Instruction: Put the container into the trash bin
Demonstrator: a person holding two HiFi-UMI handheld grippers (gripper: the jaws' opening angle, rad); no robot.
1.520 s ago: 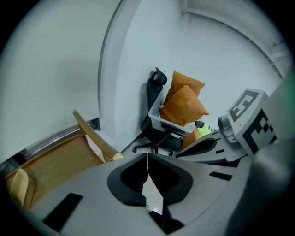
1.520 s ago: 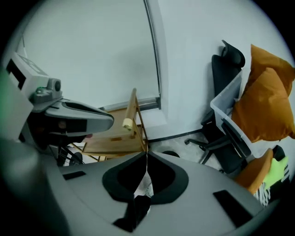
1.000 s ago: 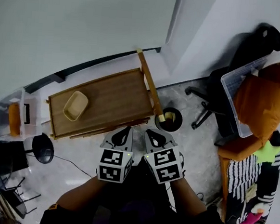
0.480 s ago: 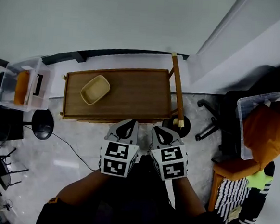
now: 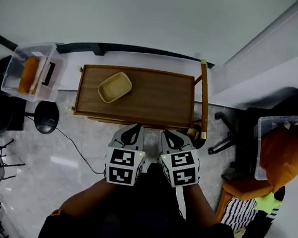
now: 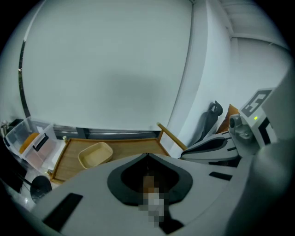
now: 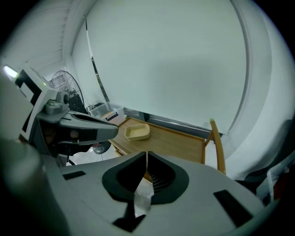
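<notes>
A wooden table (image 5: 155, 98) stands by the white wall, with the container (image 5: 114, 86) on its far left. The left gripper (image 5: 136, 127) and right gripper (image 5: 167, 134) hover near, jaws together, empty. The approach is in hand. Next, one must reach and open.

The scene is looked down on steeply from the head camera, well above the grey, marker-cubed left gripper (image 5: 133, 130) and right gripper (image 5: 170, 135) at bottom centre; each gripper camera is mounted just behind its own jaws and aimed along them, lower and closer in; the brown wooden railed trolley (image 5: 155, 98) and pale yellow shallow rectangular container (image 5: 115, 86) are shared by all three views.
</notes>
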